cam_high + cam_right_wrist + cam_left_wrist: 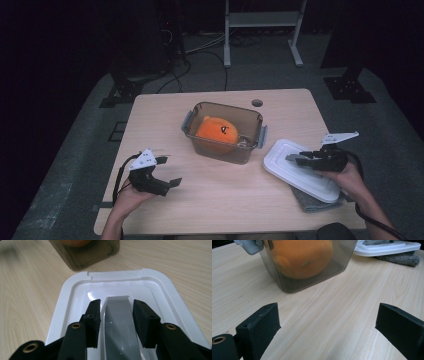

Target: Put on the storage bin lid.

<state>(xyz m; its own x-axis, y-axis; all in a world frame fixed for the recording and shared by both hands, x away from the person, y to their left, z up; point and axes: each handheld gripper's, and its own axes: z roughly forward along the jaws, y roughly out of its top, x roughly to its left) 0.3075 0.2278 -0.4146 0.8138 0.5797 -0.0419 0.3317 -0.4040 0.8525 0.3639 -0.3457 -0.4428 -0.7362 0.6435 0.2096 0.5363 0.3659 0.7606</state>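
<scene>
The room was dark, with a grey floor, cables and a pale metal stand beyond the light wooden table [220, 197] I was working at. Near the table's middle stood a smoky translucent plastic box [223, 131], open at the top, with a soft orange plush toy [216, 129] inside; its open top suggested it was waiting to be closed. To its right lay the white rectangular plastic lid [280, 162], flat, resting partly on a folded grey cloth [310, 202] near the table's right edge. I judged the lid sat there so my right gripper [116, 312] could take it by its raised grey centre handle [118, 322]. That gripper's jaws stood on either side of the handle, narrowly apart and not yet pinching it. My left gripper [167, 171] waited over bare wood, well short of the box, jaws wide apart and holding nothing. The lid looked glossy, with rounded corners and a raised rim.
</scene>
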